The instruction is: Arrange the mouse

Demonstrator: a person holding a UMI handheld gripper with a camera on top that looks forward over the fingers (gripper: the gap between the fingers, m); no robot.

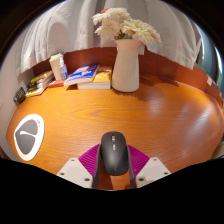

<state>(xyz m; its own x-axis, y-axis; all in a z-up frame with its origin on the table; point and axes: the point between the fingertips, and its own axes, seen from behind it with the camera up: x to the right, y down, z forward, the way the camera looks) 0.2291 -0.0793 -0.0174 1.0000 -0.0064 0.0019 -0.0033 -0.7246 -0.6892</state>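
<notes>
The mouse (pixel 115 153) is sitting between the fingers of the gripper (pixel 113 172), which are lying apart around it on the wooden table (pixel 150 115). Closing evenly on both sides should keep it straight. A vase (pixel 126 66) is standing well beyond.

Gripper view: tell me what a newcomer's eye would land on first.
A dark mouse sits between the gripper fingers, over their magenta pads, on the glossy wooden table. Beyond it stands a white vase of pale flowers, with a stack of books beside it.
</notes>
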